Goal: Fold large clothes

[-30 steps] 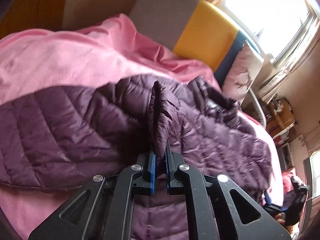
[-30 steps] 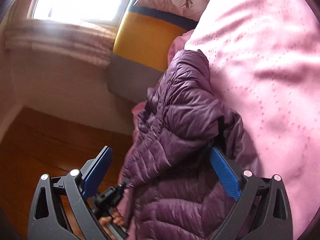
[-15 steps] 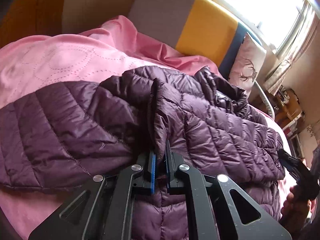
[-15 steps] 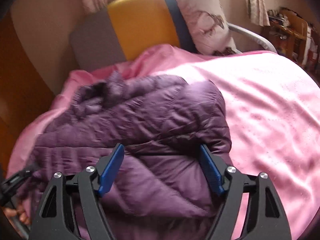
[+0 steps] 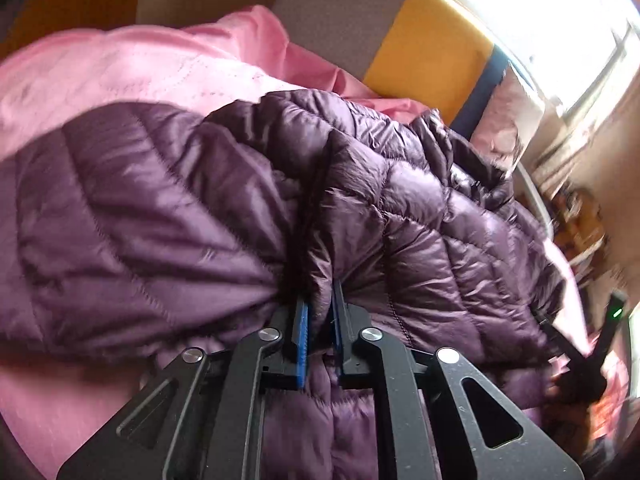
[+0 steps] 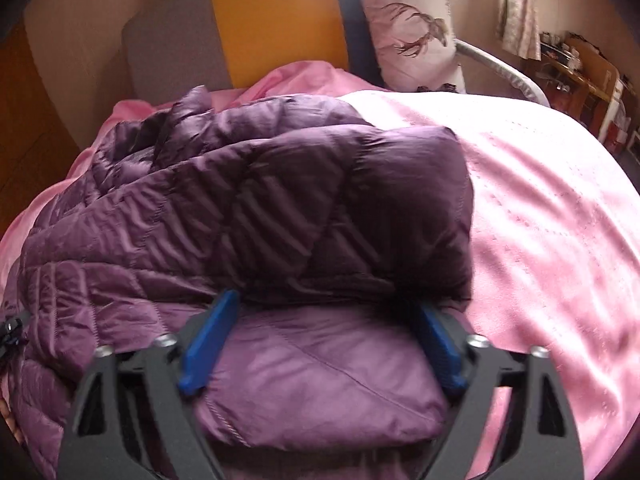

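While the purple quilted jacket (image 5: 400,208) lies spread across the pink bedspread (image 5: 120,76), we see it bunched into soft folds, one padded layer doubled over another. From the right wrist view the jacket (image 6: 280,208) fills the near half of the bed, its folded upper layer ending in a rounded corner beside bare pink bedspread (image 6: 552,208). A zipper pull shows at the jacket's far left edge in that view.

Now the left gripper (image 5: 320,312): we have its blue-padded fingers (image 5: 301,320) drawn almost together, pinching a raised ridge of the jacket's fabric between them. That ridge stands up from the tips and runs away from the lens like a seam line.

Over on the right gripper (image 6: 320,320), the blue fingers (image 6: 208,344) are spread wide apart. A lighter purple panel of the jacket sits in the gap between them, and the fingertips reach the dark edge of the folded layer, but we cannot tell that they press on anything; nothing is clamped.

Beyond the jacket, a grey, yellow and navy headboard (image 6: 276,20) stands at the bed's end, with a pale pillow (image 6: 408,28) printed with a stag leaning against it. A bright window (image 5: 560,12) glares at the upper right of the left wrist view, and cluttered wooden shelves (image 6: 580,64) sit past the bed.
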{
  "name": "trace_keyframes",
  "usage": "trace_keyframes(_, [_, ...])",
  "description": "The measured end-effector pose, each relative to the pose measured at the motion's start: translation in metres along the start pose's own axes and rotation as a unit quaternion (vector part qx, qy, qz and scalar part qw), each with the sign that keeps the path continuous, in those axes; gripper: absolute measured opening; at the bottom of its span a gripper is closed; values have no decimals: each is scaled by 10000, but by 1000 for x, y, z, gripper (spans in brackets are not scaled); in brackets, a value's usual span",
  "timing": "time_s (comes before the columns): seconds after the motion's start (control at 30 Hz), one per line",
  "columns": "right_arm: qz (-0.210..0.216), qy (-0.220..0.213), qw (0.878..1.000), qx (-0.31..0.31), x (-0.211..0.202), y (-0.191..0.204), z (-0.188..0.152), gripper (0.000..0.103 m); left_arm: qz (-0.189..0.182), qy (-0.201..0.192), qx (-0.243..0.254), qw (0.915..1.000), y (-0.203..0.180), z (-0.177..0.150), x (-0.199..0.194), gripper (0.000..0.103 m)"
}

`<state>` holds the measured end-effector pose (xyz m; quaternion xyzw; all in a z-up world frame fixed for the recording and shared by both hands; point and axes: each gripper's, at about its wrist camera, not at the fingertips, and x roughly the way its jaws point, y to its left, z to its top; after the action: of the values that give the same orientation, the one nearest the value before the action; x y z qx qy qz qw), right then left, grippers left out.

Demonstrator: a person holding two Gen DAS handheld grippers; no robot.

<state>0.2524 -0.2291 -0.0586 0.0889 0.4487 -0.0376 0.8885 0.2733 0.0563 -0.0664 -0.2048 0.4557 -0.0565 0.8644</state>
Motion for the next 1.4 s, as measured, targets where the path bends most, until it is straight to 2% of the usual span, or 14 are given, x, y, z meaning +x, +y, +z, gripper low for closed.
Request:
trace_keyframes(0.13, [243, -310, 9992, 67, -39, 13, -13, 99, 147, -207, -178, 9995, 9, -10, -29, 40])
trace_keyframes(0.33, [734, -187, 9967, -279, -75, 51, -51, 101, 261, -439, -886, 9948, 54, -33, -75, 41])
trace_keyframes(0.47, [888, 38, 9931, -767, -80, 86, -89, 101, 319, -531, -1674, 9839, 112, -54, -107, 41])
trace_keyframes(0.5, [899, 72, 9923, -852, -80, 93, -97, 101, 346, -566, -1819, 9811, 125, -58, -113, 47])
trace_keyframes(0.53, [905, 106, 9916, -919, -78, 99, -105, 101, 406, -653, -2022, 9763, 139, -63, -122, 57])
trace_keyframes(0.57, [873, 107, 9914, -973, -76, 104, -111, 101, 497, -815, -2296, 9686, 160, -68, -135, 61])
trace_keyframes(0.7, [743, 41, 9922, -999, -72, 110, -124, 101, 661, -1202, -3132, 9397, 228, -78, -174, 66])
trace_keyframes(0.87, [826, 68, 9927, -877, -68, 105, -124, 101, 625, -1746, -4166, 8900, 308, -86, -211, 66])
trace_keyframes(0.97, [781, 57, 9932, -867, -65, 106, -124, 101, 563, -1858, -4387, 8774, 335, -80, -217, 60])
trace_keyframes(1.03, [742, 39, 9932, -892, -64, 107, -125, 101, 591, -1807, -4401, 8776, 344, -73, -214, 21])
trace_keyframes(1.1, [727, 40, 9934, -883, -63, 107, -126, 101, 621, -1821, -4258, 8841, 343, -65, -215, 9])
trace_keyframes(1.17, [705, 43, 9935, -893, -63, 107, -126, 101, 569, -1945, -3951, 8960, 333, -57, -222, 7])
trace_keyframes(1.27, [689, 46, 9936, -892, -61, 109, -127, 101, 203, -2113, -3353, 9179, 301, -40, -235, 7])
trace_keyframes(1.4, [752, 45, 9936, -847, -61, 107, -127, 101, -336, -2235, -2169, 9497, 221, -19, -239, 7])
